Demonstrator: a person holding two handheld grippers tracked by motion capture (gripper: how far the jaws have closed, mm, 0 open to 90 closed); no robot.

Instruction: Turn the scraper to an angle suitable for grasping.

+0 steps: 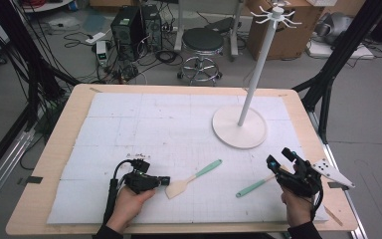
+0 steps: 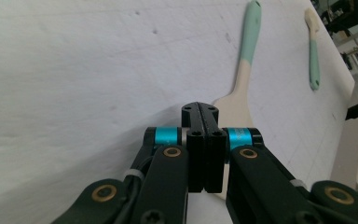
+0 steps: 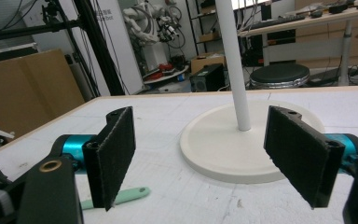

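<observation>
A spatula point(image 1: 194, 177) with a pale blade and a mint handle lies on the white mat point(image 1: 129, 129). My left gripper point(image 1: 165, 180) lies low on the mat with its jaws shut and nothing between them. Its tips point(image 2: 205, 114) sit right at the edge of the spatula's blade point(image 2: 233, 102); I cannot tell whether they touch it. A second mint-handled utensil point(image 1: 251, 188) lies to the right, its wooden end close to my right gripper point(image 1: 280, 157). That gripper point(image 3: 207, 154) stands open and empty, and the mint handle point(image 3: 121, 196) lies below its left pad.
A white stand's round base point(image 1: 238, 127) rests on the mat's far right, and its pole point(image 1: 258, 64) rises to a ring of hooks. The base point(image 3: 228, 149) lies straight ahead of the right gripper. Beyond the table's far edge are a stool point(image 1: 202, 42) and cables.
</observation>
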